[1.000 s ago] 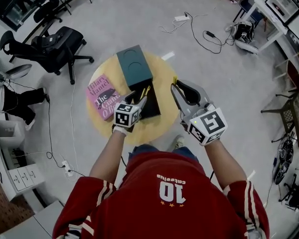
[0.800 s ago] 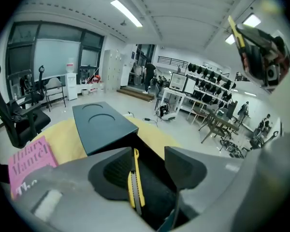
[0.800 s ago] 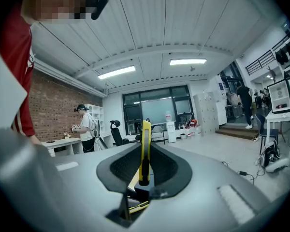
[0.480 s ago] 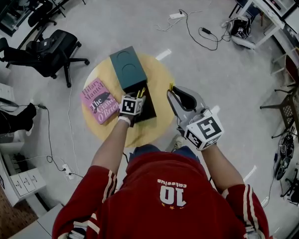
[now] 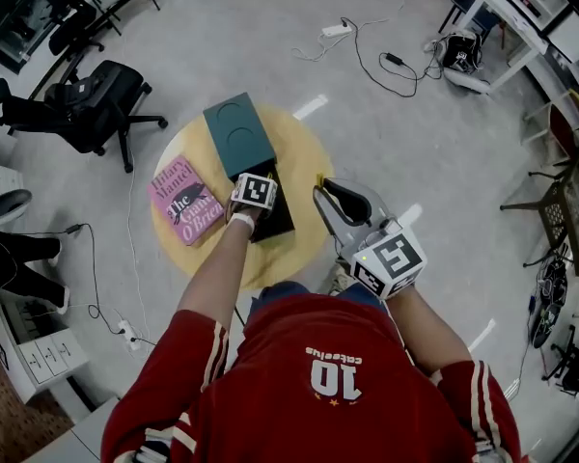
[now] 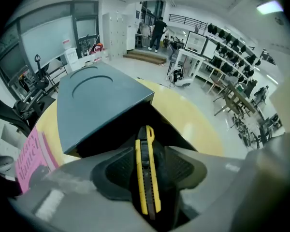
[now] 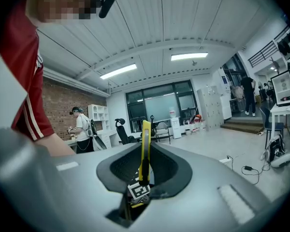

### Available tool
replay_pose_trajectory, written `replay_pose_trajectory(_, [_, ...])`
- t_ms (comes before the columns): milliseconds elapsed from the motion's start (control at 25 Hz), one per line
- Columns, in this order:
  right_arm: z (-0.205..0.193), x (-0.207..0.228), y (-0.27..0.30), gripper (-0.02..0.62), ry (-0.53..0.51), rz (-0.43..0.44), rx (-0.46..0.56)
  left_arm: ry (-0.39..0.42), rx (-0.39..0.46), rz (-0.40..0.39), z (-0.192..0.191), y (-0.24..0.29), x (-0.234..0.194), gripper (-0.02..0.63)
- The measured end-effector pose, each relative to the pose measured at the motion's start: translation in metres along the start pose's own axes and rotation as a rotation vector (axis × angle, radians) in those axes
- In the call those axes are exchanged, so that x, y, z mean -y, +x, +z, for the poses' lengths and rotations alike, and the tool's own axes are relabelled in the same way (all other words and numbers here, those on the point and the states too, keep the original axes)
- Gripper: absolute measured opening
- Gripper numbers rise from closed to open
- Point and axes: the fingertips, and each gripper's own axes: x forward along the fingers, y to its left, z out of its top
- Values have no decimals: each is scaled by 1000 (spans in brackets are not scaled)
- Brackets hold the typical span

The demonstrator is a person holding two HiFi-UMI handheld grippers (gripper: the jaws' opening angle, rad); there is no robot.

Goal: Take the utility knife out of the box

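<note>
Between the spread jaws of the left gripper [image 6: 147,148], which do not seem to press on it, lies the utility knife [image 6: 147,180]. Its long axis runs straight along the gripper's line, with the tip at the open mouth of the dark teal box [image 6: 94,98]. It is slim and yellow with a black notched slider, while the right gripper [image 7: 144,166], well apart, pinches a second yellow knife [image 7: 145,141].

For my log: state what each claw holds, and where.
Right claw grips a yellow knife by its near half, far end sticking out. Left claw straddles a second knife in the box; a grip cannot be told.
</note>
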Motion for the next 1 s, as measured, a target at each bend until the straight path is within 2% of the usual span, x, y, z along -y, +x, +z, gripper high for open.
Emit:
replay_pose_trajectory(80, [0,4,-3,51,2,-1,-3,8,-50,28,-6,4,-1,197])
replay_pose_trajectory(320, [-2,8,-8,51,-3,-11,-13,105,-140,93,-16,18,-5,141])
replay_pose_trajectory(520, [-2,13,-14,51,1,-25,-12,44,-155,50,-16,15,3,129])
replay_pose_trajectory(880, [1,17,-17,51,9,-22,-5,-59,-29,7,-8,-22,11,129])
replay_pose_trajectory(1000, [4,17,-12,51,3,-13,-7,-63,43,4,0,-39,12,128])
